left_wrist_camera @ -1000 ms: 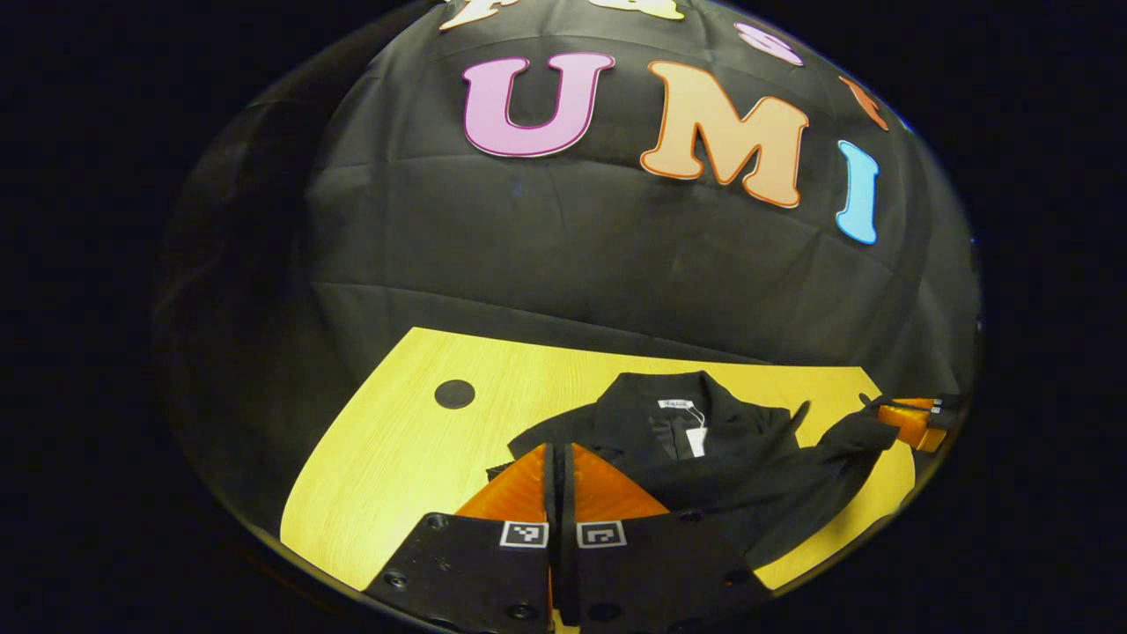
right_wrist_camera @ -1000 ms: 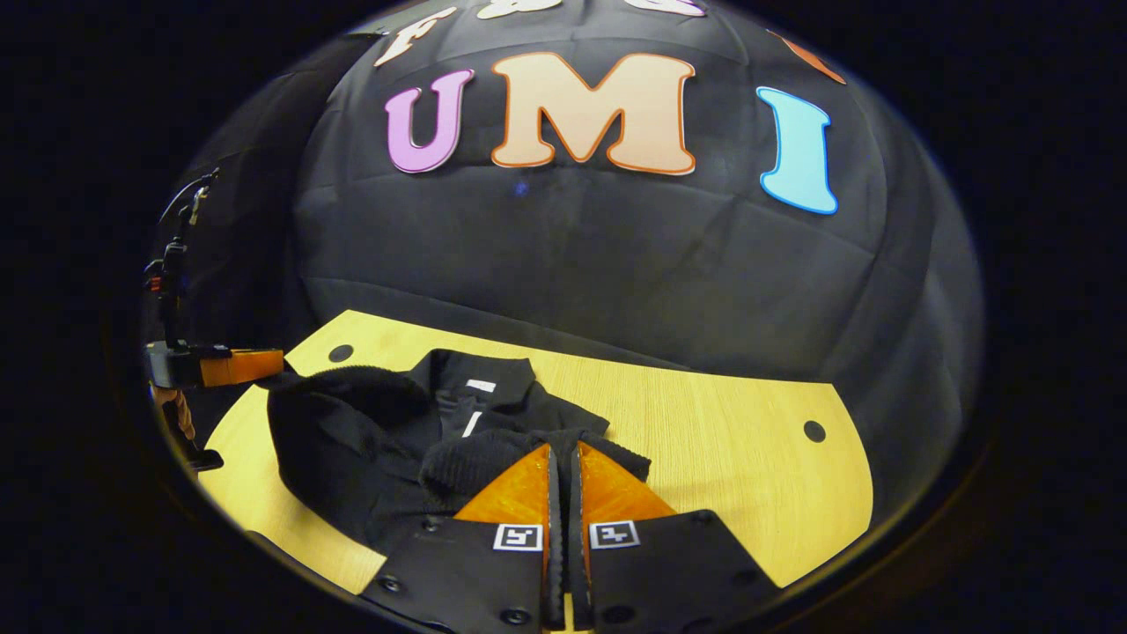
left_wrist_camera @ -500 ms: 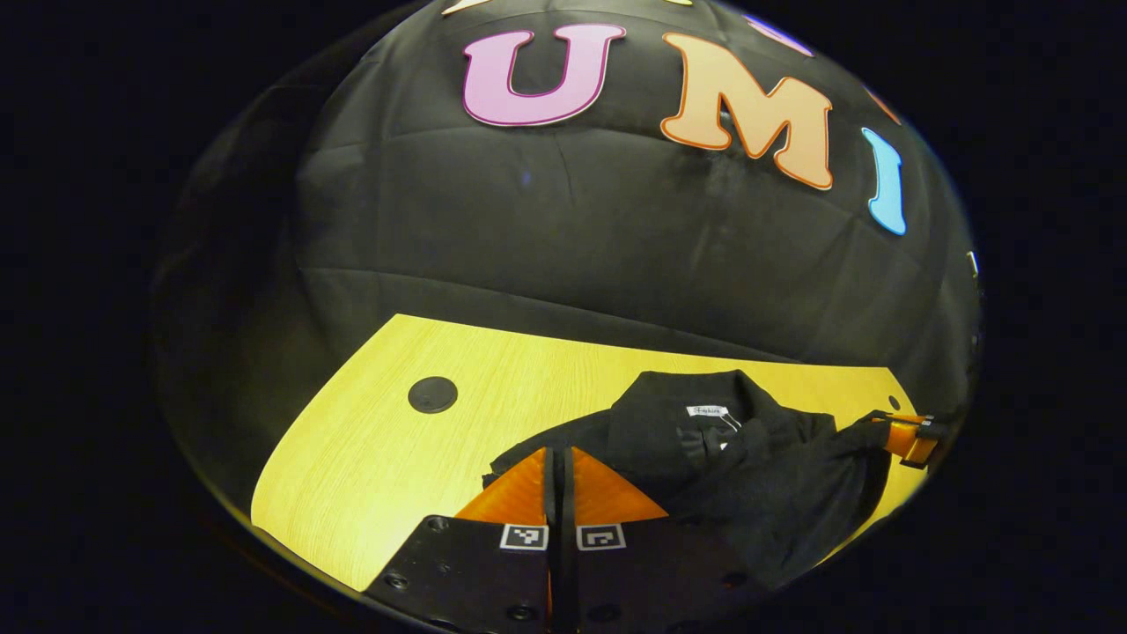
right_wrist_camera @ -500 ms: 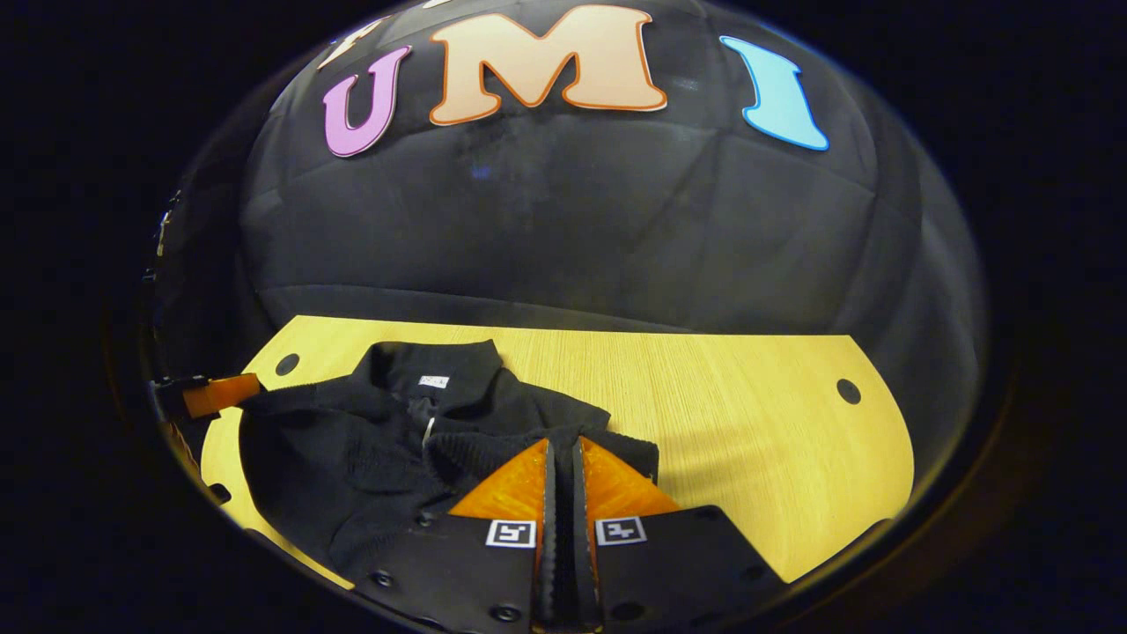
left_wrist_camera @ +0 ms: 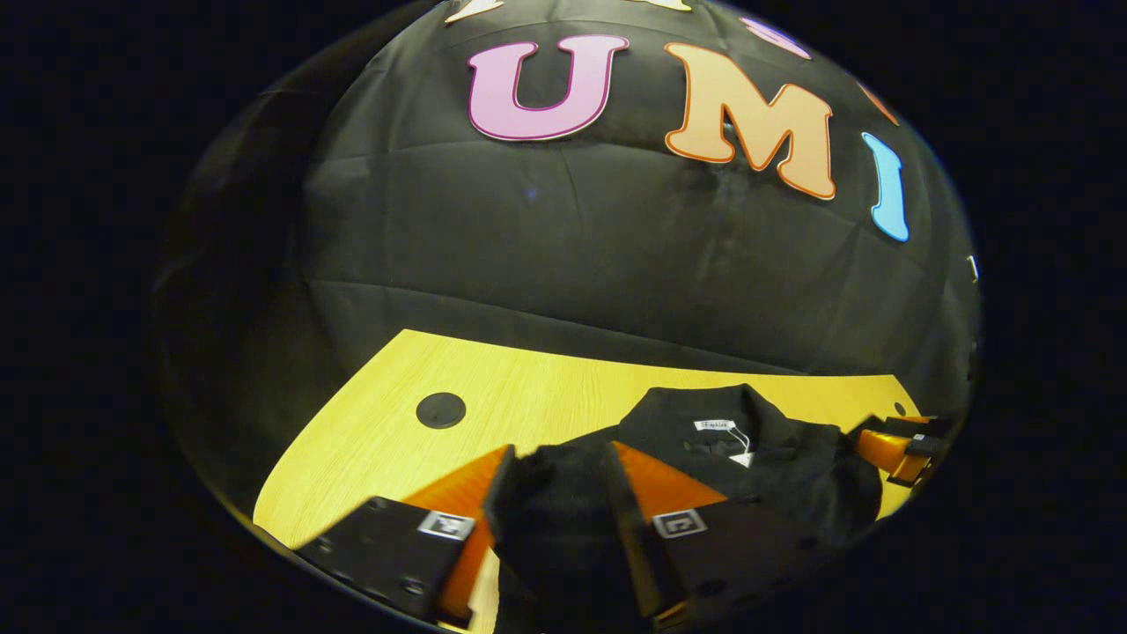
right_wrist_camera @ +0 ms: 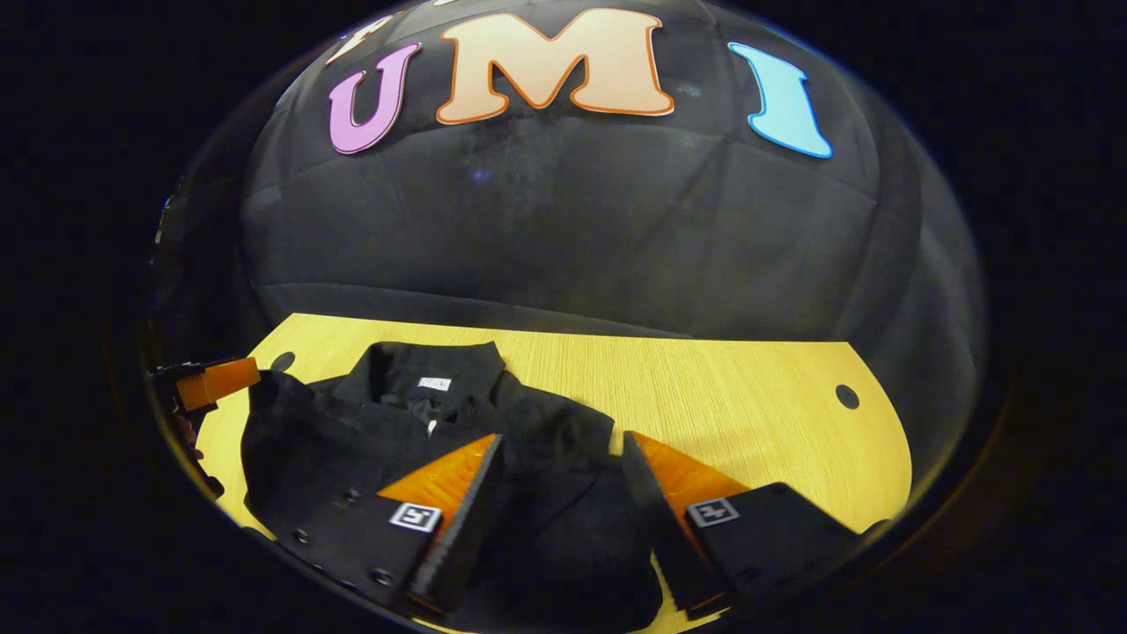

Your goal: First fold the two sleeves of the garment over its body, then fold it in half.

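Both pairs of tongs have sprung apart since half a second ago, when each was pressed together on a sleeve. Nearest in the left gripper view, the left tongs [left_wrist_camera: 553, 458] stand spread, with black cloth of the garment [left_wrist_camera: 775, 467] lying loose between the two fingers; whether either finger touches it cannot be told. Nearest in the right gripper view, the right tongs [right_wrist_camera: 563, 449] are likewise spread wide over the garment [right_wrist_camera: 370, 440], its dark cloth showing in the gap between them.

Beyond the fingers the garment lies on the yellow worktop [left_wrist_camera: 387, 449], both sleeves drawn in over its body, collar toward the booth wall and a white label [left_wrist_camera: 715, 425] showing inside the neck. In the right gripper view the label [right_wrist_camera: 433, 383] sits just behind the bunched sleeves.

Farther off, each view catches the other pair of tongs at the garment's far side: the right tongs [left_wrist_camera: 889, 445] at the edge of the left gripper view, the left tongs [right_wrist_camera: 211, 380] at the edge of the right gripper view. A round dark hole [left_wrist_camera: 440, 410] marks the worktop [right_wrist_camera: 757, 423] well apart from the cloth.
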{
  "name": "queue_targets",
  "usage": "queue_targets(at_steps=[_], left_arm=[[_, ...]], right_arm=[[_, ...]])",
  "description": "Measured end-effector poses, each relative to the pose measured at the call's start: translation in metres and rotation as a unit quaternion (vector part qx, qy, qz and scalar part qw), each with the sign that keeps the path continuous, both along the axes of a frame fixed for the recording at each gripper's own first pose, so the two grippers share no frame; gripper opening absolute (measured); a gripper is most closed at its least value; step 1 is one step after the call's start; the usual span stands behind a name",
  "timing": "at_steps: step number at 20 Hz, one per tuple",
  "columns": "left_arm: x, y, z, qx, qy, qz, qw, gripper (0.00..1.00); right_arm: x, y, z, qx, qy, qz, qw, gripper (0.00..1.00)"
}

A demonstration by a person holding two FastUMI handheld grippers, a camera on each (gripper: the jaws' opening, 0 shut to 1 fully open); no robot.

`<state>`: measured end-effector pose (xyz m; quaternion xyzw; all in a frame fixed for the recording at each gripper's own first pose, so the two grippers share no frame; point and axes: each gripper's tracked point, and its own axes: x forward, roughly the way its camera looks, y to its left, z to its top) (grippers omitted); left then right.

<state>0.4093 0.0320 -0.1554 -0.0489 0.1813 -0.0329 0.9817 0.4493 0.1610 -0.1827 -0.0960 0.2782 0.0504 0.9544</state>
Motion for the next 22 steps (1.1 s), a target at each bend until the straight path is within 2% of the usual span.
queue_targets(at_steps=[1, 2, 3, 8, 13, 16, 17, 22], left_arm=[[-0.003, 0.001, 0.001, -0.001, 0.000, 0.003, 1.000, 0.73], [-0.005, 0.006, 0.004, 0.001, -0.004, 0.010, 1.000, 0.72], [-0.008, 0.010, 0.006, 0.005, -0.005, 0.018, 1.000, 0.76], [-0.047, 0.030, 0.070, 0.017, -0.075, 0.052, 0.996, 0.82], [-0.110, 0.036, 0.134, 0.044, -0.141, 0.072, 0.986, 0.95], [-0.158, 0.030, 0.163, 0.043, -0.180, 0.076, 0.980, 0.96], [-0.174, 0.028, 0.166, 0.046, -0.184, 0.076, 0.979, 0.93], [-0.261, 0.017, 0.160, 0.073, -0.187, 0.083, 0.976, 0.93]], right_arm=[[-0.002, -0.001, 0.002, -0.003, 0.000, 0.000, 1.000, 0.93], [-0.005, -0.001, 0.008, -0.003, -0.008, 0.000, 1.000, 0.96], [-0.008, -0.002, 0.012, -0.004, -0.013, -0.001, 1.000, 1.00], [-0.046, -0.006, 0.054, 0.021, -0.051, 0.003, 0.998, 1.00], [-0.104, -0.016, 0.118, 0.053, -0.121, 0.031, 0.991, 1.00], [-0.148, -0.030, 0.152, 0.054, -0.159, 0.051, 0.984, 1.00], [-0.161, -0.037, 0.158, 0.050, -0.170, 0.053, 0.983, 1.00], [-0.236, -0.062, 0.168, 0.066, -0.195, 0.070, 0.976, 0.99]])
